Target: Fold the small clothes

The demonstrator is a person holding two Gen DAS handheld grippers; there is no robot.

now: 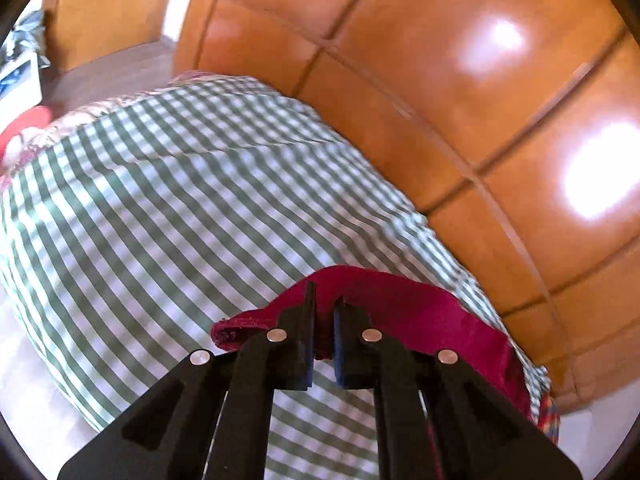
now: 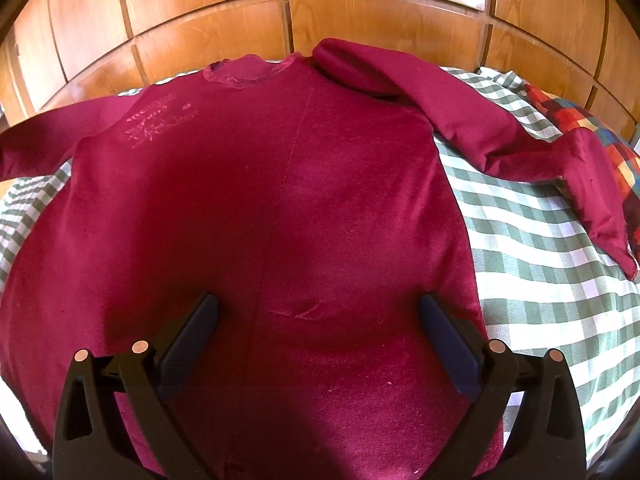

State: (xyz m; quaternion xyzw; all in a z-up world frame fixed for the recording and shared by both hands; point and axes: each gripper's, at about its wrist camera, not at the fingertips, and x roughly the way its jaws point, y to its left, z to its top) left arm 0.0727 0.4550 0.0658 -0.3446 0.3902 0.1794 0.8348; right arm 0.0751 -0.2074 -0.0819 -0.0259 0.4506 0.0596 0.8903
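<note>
A dark red long-sleeved top [image 2: 280, 200] lies spread flat on a green-and-white checked bedcover [image 2: 540, 260], neck toward the wooden wall. Its right sleeve [image 2: 500, 136] trails off to the right. My right gripper [image 2: 318, 312] is open and empty, hovering low over the top's lower body, fingers [image 2: 192, 332] wide apart. In the left wrist view, my left gripper [image 1: 323, 312] is shut on the end of the top's left sleeve [image 1: 400, 308], with cloth pinched between the blue pads and lifted off the bedcover [image 1: 180, 200].
Glossy wooden wardrobe panels [image 1: 480, 100] run along the far edge of the bed. A multicoloured checked cloth [image 2: 592, 132] lies at the bed's right end. A floral cover [image 1: 80, 116] and a red object [image 1: 20, 128] lie at the left end.
</note>
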